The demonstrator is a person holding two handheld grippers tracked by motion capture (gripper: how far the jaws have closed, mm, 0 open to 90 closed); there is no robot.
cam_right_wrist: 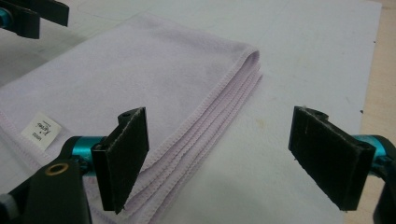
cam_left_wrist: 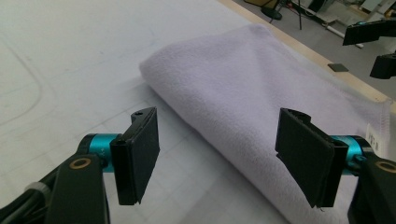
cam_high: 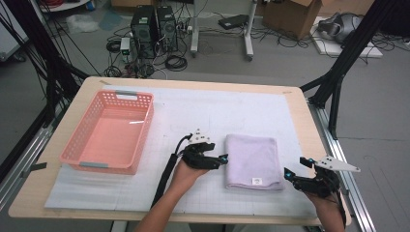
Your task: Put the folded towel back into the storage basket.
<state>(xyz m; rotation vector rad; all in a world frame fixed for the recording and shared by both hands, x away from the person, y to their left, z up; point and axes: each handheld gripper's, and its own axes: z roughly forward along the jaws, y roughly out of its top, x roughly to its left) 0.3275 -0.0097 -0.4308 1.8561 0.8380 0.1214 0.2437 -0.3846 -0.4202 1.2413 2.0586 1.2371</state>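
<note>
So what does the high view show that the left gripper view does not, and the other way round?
High view alone: the pink basket on the left of the table, and both hands with the left gripper and the right gripper. Left gripper view alone: the rounded folded edge close up, between its open jaws. Both: the folded lilac towel with its white label, and the white mat.

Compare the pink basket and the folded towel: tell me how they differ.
The basket is pink, rigid and perforated, with raised walls; the towel is pale lilac, soft and lies flat, folded in layers. The basket sits at the table's left, away from both grippers; the towel lies between the left gripper and right gripper. Both rest on the white mat.
</note>
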